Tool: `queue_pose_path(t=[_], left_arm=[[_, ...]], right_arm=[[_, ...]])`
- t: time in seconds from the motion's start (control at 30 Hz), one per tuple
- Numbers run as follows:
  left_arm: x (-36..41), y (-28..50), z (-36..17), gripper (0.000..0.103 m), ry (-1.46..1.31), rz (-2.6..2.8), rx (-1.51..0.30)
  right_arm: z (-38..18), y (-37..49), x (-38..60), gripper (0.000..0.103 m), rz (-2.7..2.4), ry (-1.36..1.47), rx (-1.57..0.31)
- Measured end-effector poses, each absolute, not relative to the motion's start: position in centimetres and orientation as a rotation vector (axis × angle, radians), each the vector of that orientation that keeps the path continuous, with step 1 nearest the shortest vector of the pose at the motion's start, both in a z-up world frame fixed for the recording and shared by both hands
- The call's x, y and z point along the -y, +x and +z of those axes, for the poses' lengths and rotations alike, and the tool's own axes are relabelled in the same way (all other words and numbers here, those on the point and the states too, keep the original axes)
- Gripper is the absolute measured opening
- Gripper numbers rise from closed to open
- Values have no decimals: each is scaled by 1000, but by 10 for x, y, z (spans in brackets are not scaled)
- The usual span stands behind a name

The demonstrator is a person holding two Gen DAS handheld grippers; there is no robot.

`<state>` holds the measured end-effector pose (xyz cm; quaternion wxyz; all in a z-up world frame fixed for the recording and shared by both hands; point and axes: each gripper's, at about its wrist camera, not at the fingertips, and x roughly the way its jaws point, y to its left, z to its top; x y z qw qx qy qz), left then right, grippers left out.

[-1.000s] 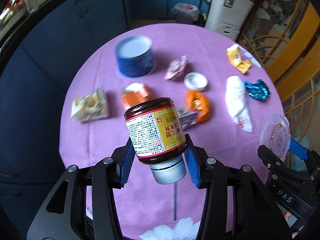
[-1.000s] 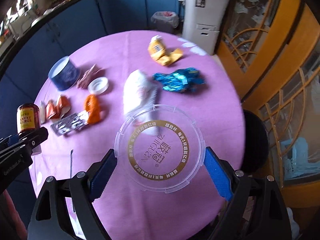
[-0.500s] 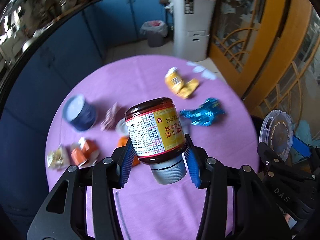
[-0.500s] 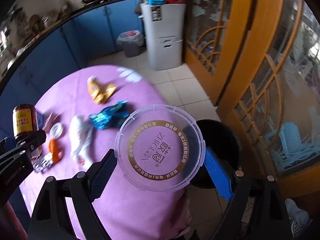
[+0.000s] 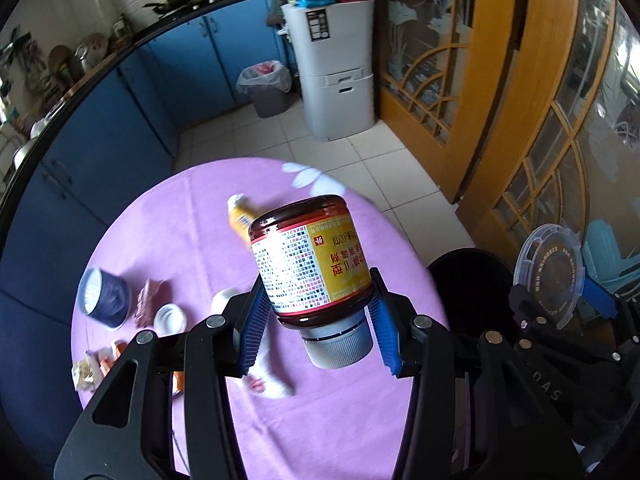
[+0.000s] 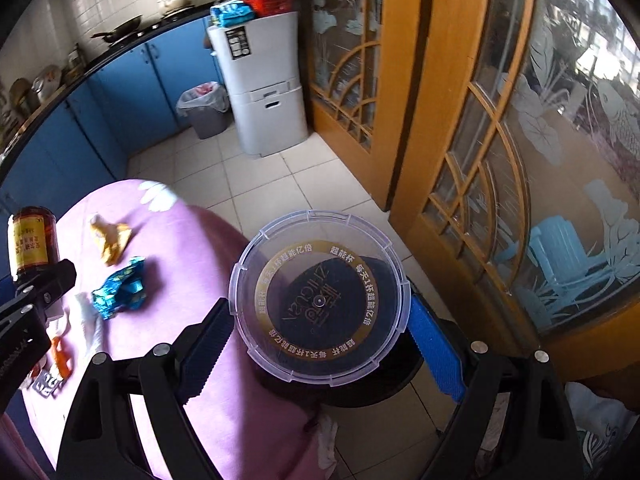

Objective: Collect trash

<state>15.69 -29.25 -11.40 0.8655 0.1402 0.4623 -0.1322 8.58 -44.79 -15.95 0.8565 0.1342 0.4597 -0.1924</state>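
Note:
My left gripper [image 5: 316, 330] is shut on a brown glass bottle [image 5: 310, 256] with a yellow and white label, held cap toward me above the purple table [image 5: 192, 232]. It also shows in the right wrist view [image 6: 32, 240]. My right gripper [image 6: 320, 334] is shut on a clear round plastic lid [image 6: 320, 300] with a gold ring, held over the black trash bin [image 6: 360, 384] on the floor beside the table. The lid [image 5: 550, 272] and bin [image 5: 472, 292] also show in the left wrist view.
On the table lie a yellow wrapper [image 6: 110, 238], a blue foil wrapper [image 6: 120, 294], a white tissue [image 6: 86, 324], a blue tin [image 5: 104, 294], a white cap [image 5: 170, 318] and other scraps. A lined grey bin [image 6: 204, 108], white cabinet [image 6: 264, 80] and wooden doors [image 6: 460, 120] stand behind.
Both grippers have swung right, away from the table's middle toward its right edge. The lid is now over the black bin; the bottle is still held.

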Motion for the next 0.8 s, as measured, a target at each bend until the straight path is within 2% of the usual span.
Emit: queue_pose_path(t=[0.37, 0.43, 0.8], left_arm=[[334, 167, -123, 49, 329, -292, -966], [339, 169, -123, 49, 332, -292, -965], [383, 164, -127, 50, 371, -368, -956]], right_arm=[[-181, 93, 481, 86, -352, 380, -975], [-185, 95, 482, 93, -334, 373, -983], [-190, 83, 504, 96, -449, 367, -978]])
